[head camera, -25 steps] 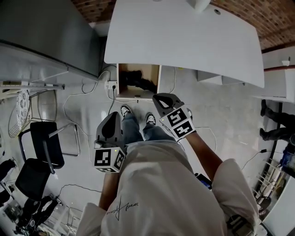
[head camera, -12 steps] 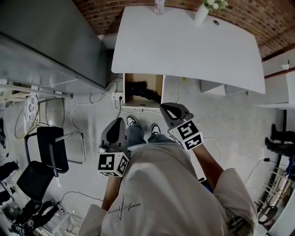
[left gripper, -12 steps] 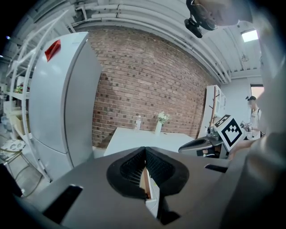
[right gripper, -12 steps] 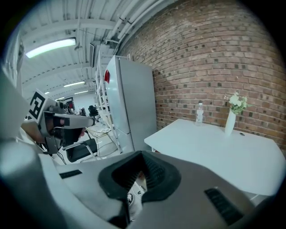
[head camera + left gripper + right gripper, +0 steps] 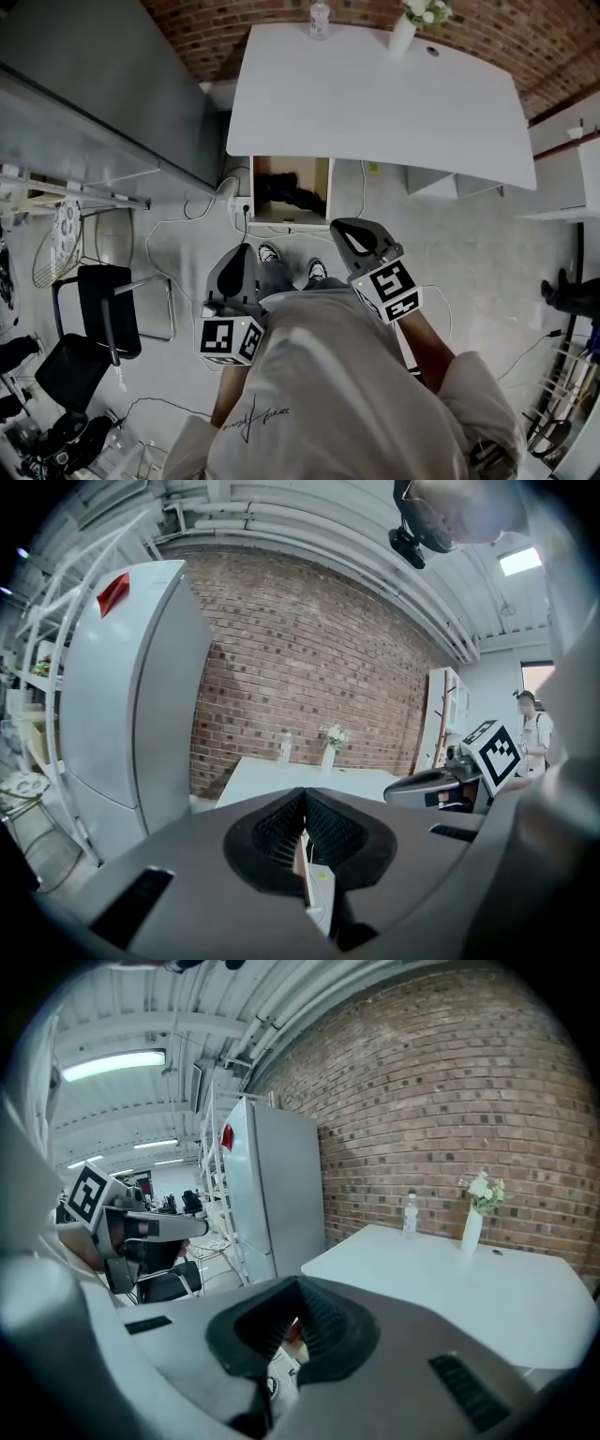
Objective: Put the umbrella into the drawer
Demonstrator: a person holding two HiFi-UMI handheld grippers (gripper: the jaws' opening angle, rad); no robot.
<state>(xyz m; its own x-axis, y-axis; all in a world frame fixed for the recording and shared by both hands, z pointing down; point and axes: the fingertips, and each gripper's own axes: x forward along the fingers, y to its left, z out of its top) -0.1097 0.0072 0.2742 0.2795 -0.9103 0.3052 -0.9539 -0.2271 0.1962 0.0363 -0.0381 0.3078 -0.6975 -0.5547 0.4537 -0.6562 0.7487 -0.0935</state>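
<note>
White counter [image 5: 375,103] spans the top of the head view. Below its near edge the wooden drawer [image 5: 321,178] stands open, with the dark umbrella [image 5: 286,192] lying inside. The left hand-held gripper [image 5: 239,258] and the right hand-held gripper [image 5: 352,230] are both clenched on nothing, near the drawer but apart from it.

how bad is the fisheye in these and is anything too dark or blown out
Head view: wide-angle bend curves the table edge; the drawer interior is dark, its contents only a black shape. Left gripper view: heavy fisheye, black corners, the fridge bows, the ceiling lamp glares. Right gripper view: same black corners, the strip light blown out, the brick wall sharp.
</note>
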